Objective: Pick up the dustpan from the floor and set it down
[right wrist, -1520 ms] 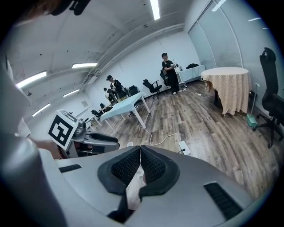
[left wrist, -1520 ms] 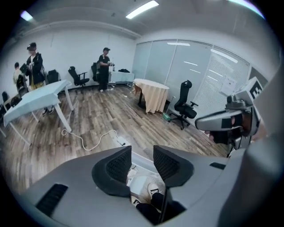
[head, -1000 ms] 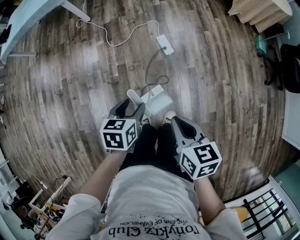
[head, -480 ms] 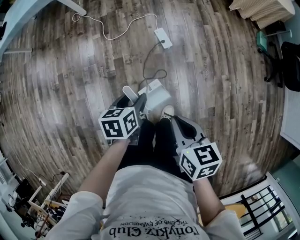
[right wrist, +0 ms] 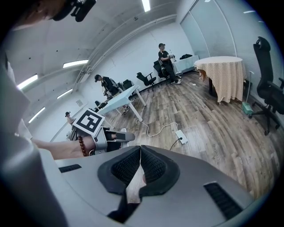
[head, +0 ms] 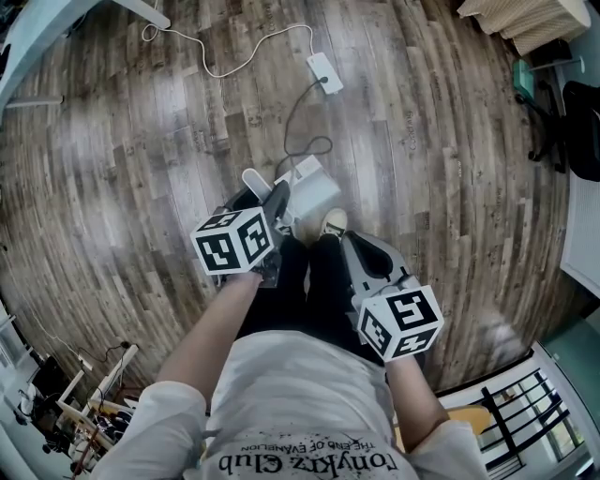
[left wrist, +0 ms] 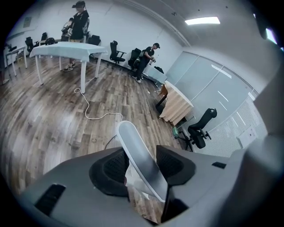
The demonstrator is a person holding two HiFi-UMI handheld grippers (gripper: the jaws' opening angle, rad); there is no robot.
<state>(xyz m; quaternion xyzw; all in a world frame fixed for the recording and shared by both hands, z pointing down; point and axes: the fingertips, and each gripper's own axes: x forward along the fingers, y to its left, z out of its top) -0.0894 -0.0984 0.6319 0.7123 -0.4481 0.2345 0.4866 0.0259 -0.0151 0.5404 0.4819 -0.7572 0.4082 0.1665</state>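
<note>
The white dustpan (head: pixel 314 190) lies on the wood floor just ahead of the person's shoe (head: pixel 330 223). Its pale grey handle (head: pixel 254 180) sticks up to the left. My left gripper (head: pixel 268 200) points down at it, and in the left gripper view the handle (left wrist: pixel 141 159) runs slantwise through the gap. The jaws have just been closing, and both pads meet the handle's sides. My right gripper (head: pixel 352 246) hangs to the right over the person's legs, shut with nothing in it. Its pads touch in the right gripper view (right wrist: pixel 140 166).
A white power strip (head: pixel 324 72) with a white cable (head: pixel 225 67) and a looped black cable (head: pixel 306 150) lies beyond the dustpan. A white table leg (head: pixel 141 11) is at top left. A cloth-covered table (head: pixel 520 21) and an office chair (head: pixel 567 122) stand at the right.
My left gripper has sunk onto the dustpan handle and rolled, so its marker cube now tilts. Its jaws have narrowed around the handle. The right gripper has stayed where it was.
</note>
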